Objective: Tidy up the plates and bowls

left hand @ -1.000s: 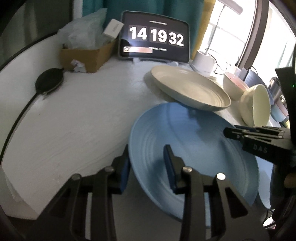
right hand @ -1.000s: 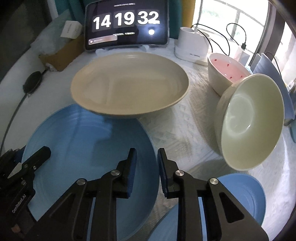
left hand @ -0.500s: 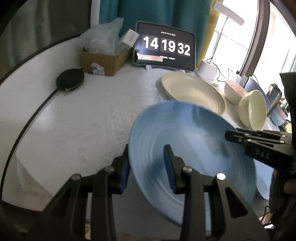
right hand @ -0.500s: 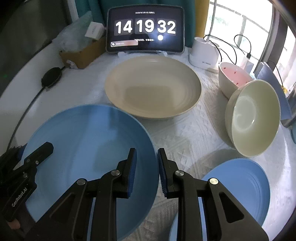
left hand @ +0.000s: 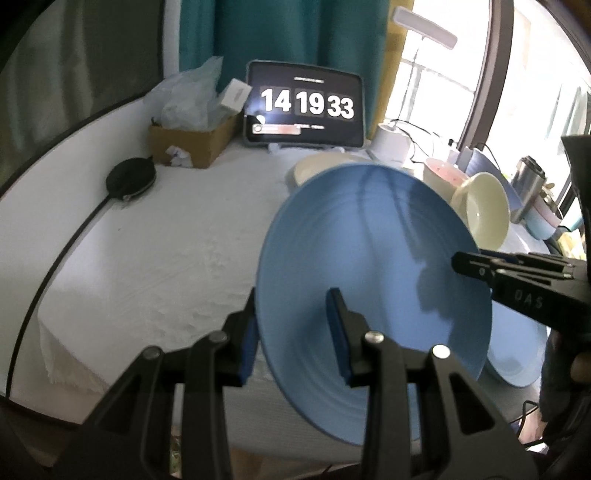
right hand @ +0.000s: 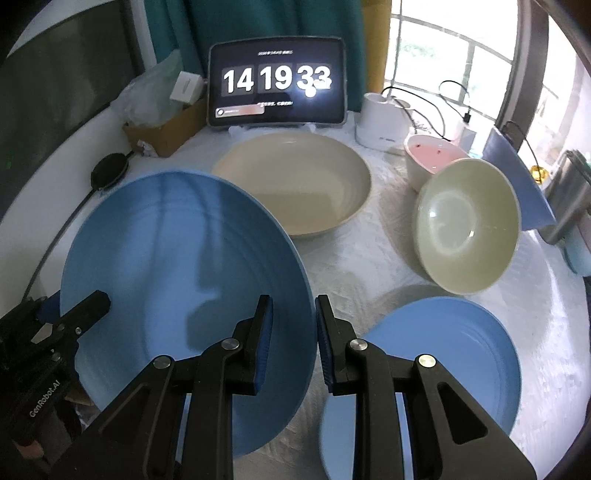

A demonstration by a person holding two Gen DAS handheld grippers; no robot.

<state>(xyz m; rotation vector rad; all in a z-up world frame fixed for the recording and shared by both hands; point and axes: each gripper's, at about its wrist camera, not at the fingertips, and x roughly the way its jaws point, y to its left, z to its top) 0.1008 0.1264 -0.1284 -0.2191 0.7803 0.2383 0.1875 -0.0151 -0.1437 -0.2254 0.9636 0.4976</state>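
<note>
Left hand-held gripper (left hand: 291,334) pinches the near-left rim of the large blue plate (right hand: 177,291), which is held tilted, apparently clear of the counter (left hand: 147,258). Right hand-held gripper (right hand: 293,343) pinches the same plate's right rim (pads straddle the edge). Plate looks stiff, glazed, likely slippery and breakable; opposite-rim holds seem best. To its right: cream plate (right hand: 295,181), smaller blue plate (right hand: 443,354), tipped cream bowl (right hand: 467,225), pink bowl (right hand: 432,157). Counter has a white textured cloth; teal curtain (right hand: 258,22) and a bright window behind.
</note>
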